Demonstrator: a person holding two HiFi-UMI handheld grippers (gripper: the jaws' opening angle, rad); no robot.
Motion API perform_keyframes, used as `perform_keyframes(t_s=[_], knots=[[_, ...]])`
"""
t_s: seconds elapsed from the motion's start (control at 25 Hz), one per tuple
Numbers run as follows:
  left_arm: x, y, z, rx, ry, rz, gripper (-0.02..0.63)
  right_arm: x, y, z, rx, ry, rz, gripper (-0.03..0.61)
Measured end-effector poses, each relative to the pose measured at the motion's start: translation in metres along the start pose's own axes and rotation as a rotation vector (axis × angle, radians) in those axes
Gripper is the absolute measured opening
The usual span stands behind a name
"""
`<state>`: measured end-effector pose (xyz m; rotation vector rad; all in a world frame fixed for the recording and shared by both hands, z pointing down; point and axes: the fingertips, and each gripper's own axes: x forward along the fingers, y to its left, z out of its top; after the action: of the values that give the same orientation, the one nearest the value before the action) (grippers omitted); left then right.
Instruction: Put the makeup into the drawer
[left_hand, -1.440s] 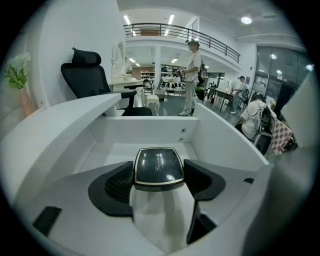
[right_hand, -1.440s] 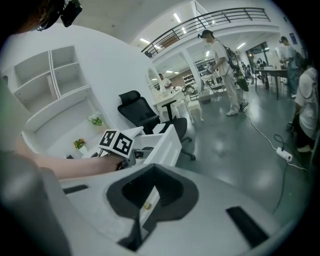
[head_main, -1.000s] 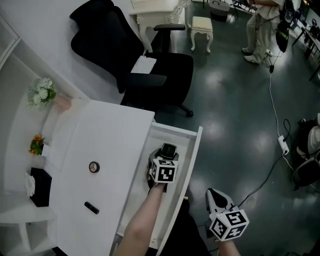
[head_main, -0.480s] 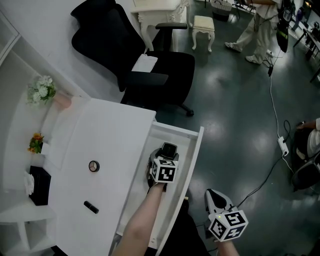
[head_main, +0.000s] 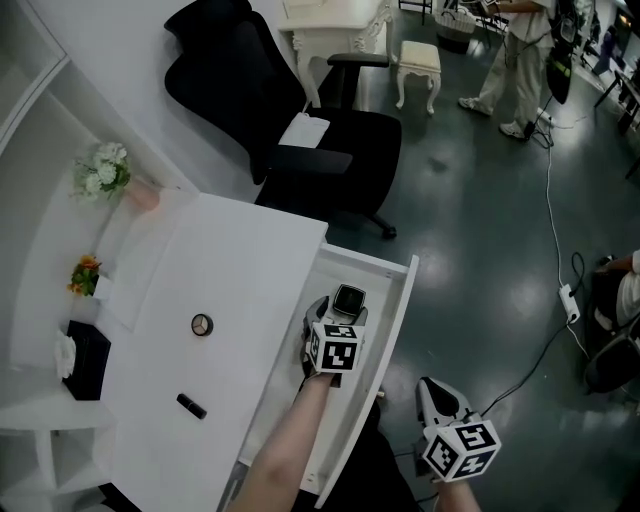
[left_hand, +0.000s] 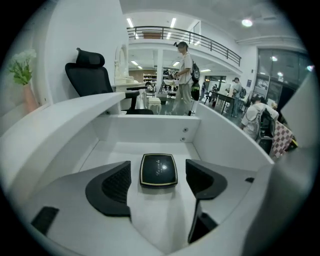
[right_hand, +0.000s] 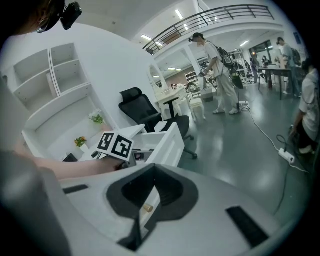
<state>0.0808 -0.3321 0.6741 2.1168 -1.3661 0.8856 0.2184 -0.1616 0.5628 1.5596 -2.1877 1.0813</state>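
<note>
I have the left gripper (head_main: 337, 318) inside the open drawer (head_main: 398, 318), angled down toward the drawer floor. Its jaws stand wide apart and have just been opening. The black makeup compact (left_hand: 158, 170) lies flat on the drawer floor between them, with clear white floor showing on both sides. Neither pad touches it: the left pad (left_hand: 117, 182) sits at the compact's 9 o'clock and the right pad (left_hand: 202, 176) at its 3 o'clock, each just beside it. The compact is closed, lid up, with a thin gold line round its edge. From my overhead camera it shows at 12 o'clock of the gripper's marker cube (head_main: 335, 347), toward the middle of the drawer, with the drawer's far wall well beyond it.

My right gripper (head_main: 430, 390) hangs outside the drawer over the dark floor, at about 4 o'clock of the left one and well apart from it. Its jaws are together with nothing gripped; past them I see only the drawer's front panel and a small brass knob (right_hand: 146, 206).

On the white desk top (head_main: 250, 260), at 9 o'clock of the left gripper, rests a small round compact (head_main: 202, 324). A dark stick-shaped item (head_main: 191, 405) lies at about 8 o'clock.
</note>
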Motion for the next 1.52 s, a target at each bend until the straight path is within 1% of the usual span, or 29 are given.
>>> perform_keyframes(t_s=[0.12,0.24,0.44,0.64,0.8,1.0,1.24,1.52], knots=[[-0.021,-0.001,0.005,-0.015,-0.029,-0.005,0.339,-0.004,0.001,0.006,-0.001,-0.019,-0.006,0.002],[-0.046,0.0,0.008,-0.038,-0.061,-0.006,0.315,-0.007,0.009,0.011,-0.013,-0.034,-0.002,0.002],[-0.101,-0.004,0.013,-0.064,-0.15,-0.009,0.305,-0.013,0.028,0.016,-0.039,-0.058,0.022,0.002],[-0.158,0.005,0.01,-0.088,-0.213,0.022,0.295,-0.014,0.057,0.015,-0.07,-0.058,0.072,0.003],[-0.204,0.028,0.001,-0.11,-0.244,0.089,0.295,-0.013,0.091,0.012,-0.113,-0.054,0.135,0.002],[-0.255,0.071,-0.022,-0.149,-0.272,0.185,0.296,-0.011,0.139,0.005,-0.17,-0.041,0.219,0.002],[-0.311,0.124,-0.069,-0.228,-0.272,0.314,0.296,-0.009,0.194,-0.01,-0.246,-0.012,0.31,0.002],[-0.356,0.169,-0.126,-0.302,-0.246,0.422,0.302,-0.006,0.25,-0.028,-0.318,0.02,0.392,0.002]])
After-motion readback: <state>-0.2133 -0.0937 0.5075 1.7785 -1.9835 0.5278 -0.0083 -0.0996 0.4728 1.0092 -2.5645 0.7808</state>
